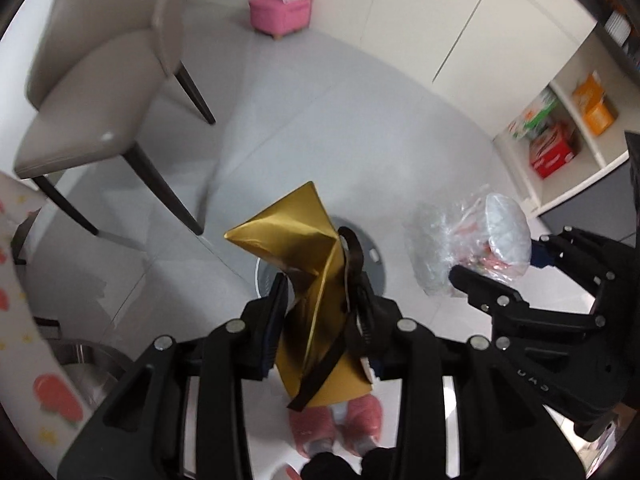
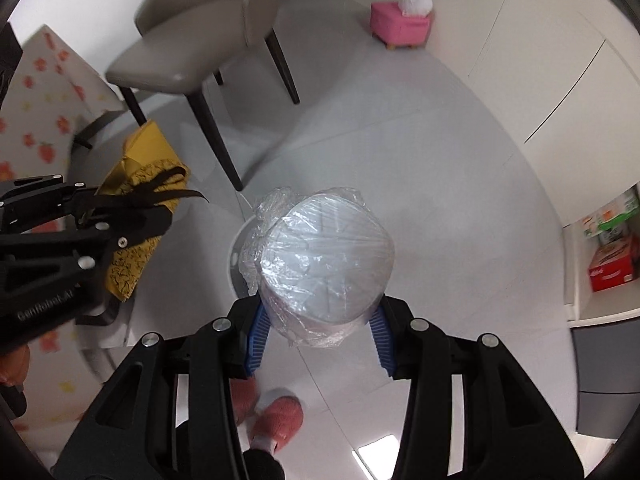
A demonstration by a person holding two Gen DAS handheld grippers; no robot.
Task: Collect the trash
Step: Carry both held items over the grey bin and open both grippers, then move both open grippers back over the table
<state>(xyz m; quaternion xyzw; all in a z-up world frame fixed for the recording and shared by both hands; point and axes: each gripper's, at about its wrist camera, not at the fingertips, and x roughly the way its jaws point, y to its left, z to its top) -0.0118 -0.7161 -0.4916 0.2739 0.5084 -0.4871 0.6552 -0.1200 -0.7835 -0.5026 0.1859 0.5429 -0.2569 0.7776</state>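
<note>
A grey tiled floor (image 1: 304, 128) fills both views, with white cabinet doors (image 1: 436, 20) along its far side. A beige chair (image 1: 92, 80) on dark legs stands on the floor to the left, next to a table edge covered in a flowered cloth (image 2: 44, 92). At the right an open shelf (image 1: 576, 128) holds a red box (image 1: 550, 156), a green-and-white pack and an orange pack. A pink stool (image 1: 280, 10) sits by the far wall with something white and fluffy on top.

Directly below both grippers, on the floor, lies a round grey-white object (image 1: 370, 256), possibly a bin rim or lid; it is mostly hidden.

The left gripper (image 1: 320, 292) is clenched on a gold bag (image 1: 308, 248), a crumpled, foil-like paper bag with black ribbon handles, held upright above that round object. From the right wrist its patterned side and handles show (image 2: 140, 200), pinched in the left gripper (image 2: 132, 224).

The right gripper (image 2: 320, 328) grasps a clear plastic bag (image 2: 320, 264) wrapped around a white round container, its blue-ribbed pads (image 2: 258, 336) pressing on both sides. In the left wrist view this bundle (image 1: 472, 244) hangs just right of the gold bag, apart from it, with the right gripper (image 1: 516, 276) closed on it.

Pink slippers (image 1: 336, 428) show at the bottom edge, beneath the grippers
</note>
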